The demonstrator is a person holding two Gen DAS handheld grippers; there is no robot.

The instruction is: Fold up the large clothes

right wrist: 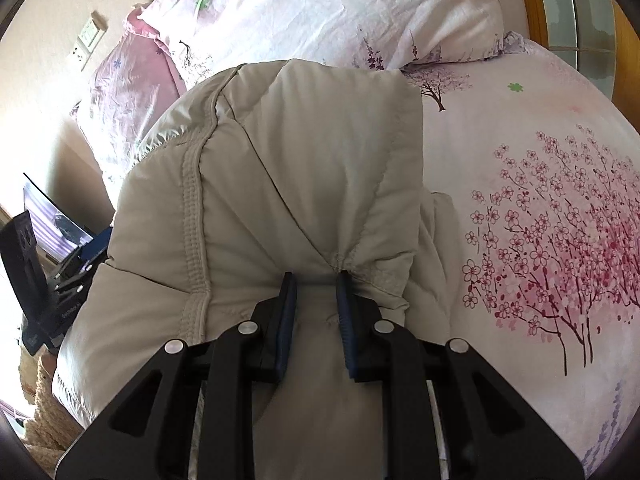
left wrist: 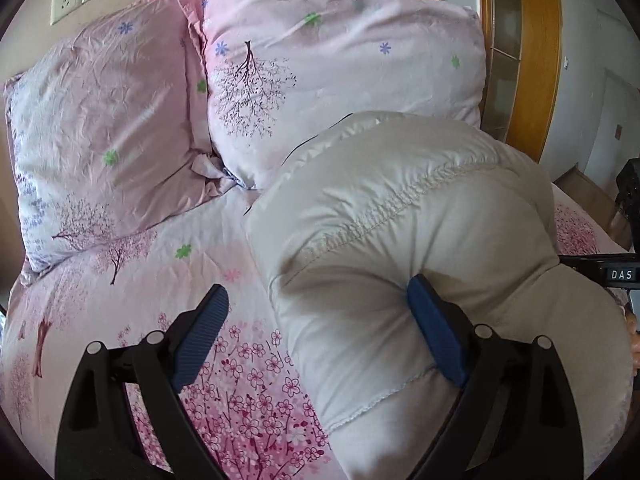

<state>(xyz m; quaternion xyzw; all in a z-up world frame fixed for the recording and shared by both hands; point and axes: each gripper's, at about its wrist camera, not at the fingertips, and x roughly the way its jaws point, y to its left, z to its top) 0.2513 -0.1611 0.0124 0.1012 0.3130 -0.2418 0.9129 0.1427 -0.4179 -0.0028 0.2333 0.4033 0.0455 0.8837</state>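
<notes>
The right gripper has its jaws drawn narrow, pinching a bunched ridge of the beige padded jacket between the blue pads; the cloth puckers into gathers right at the tips, so the grip looks firm. From those jaws the jacket runs straight ahead and away, its long axis pointing toward the pillows at the head of the bed, with a stitched seam running along its left side in this view.

The left gripper stands wide apart and holds nothing. Its right-hand pad presses into the puffy side of the jacket, denting it, while the other pad hangs over the flowered bedsheet, clear of the garment. So the jacket lies to the right of these jaws, not between them.

The jacket sits in a rounded heap on the bed, just short of the two pink pillows.

The right hand is the one in charge of the garment. Any fold probably hinges on carrying the gripped edge forward along that long axis, with the left jaws needing to shift rightward over the cloth before they could close on anything.
</notes>
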